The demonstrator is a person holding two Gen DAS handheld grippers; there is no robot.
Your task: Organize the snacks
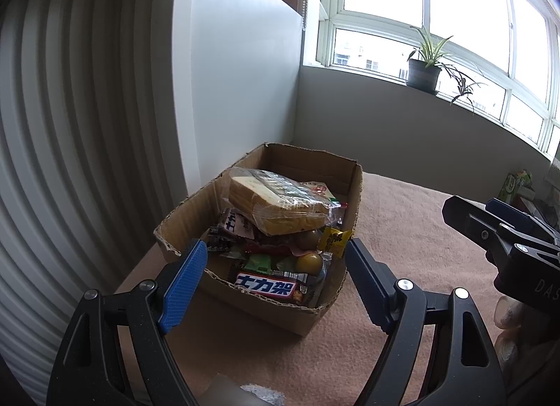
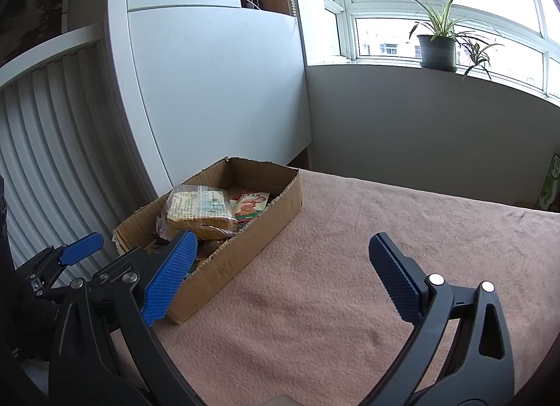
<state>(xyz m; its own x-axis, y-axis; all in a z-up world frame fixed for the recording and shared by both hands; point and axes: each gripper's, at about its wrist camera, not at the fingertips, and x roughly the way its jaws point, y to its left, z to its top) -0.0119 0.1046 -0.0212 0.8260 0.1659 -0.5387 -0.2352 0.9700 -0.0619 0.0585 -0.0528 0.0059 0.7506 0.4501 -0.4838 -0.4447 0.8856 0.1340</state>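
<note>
The cardboard box (image 1: 336, 304) sits on the pink cloth-covered desk (image 2: 350, 266), against the white cabinet (image 2: 217, 90), and serves as the collecting bin. A bagged bread loaf (image 1: 276, 203) lies on top of the pile inside it, probably so nothing crushes it, above a chocolate bar (image 1: 269, 287) at the box's near end. The left tool (image 1: 274, 274) hangs wide open and empty before the box; the right tool (image 2: 280, 276), equally open and empty, is beside the box.
</note>
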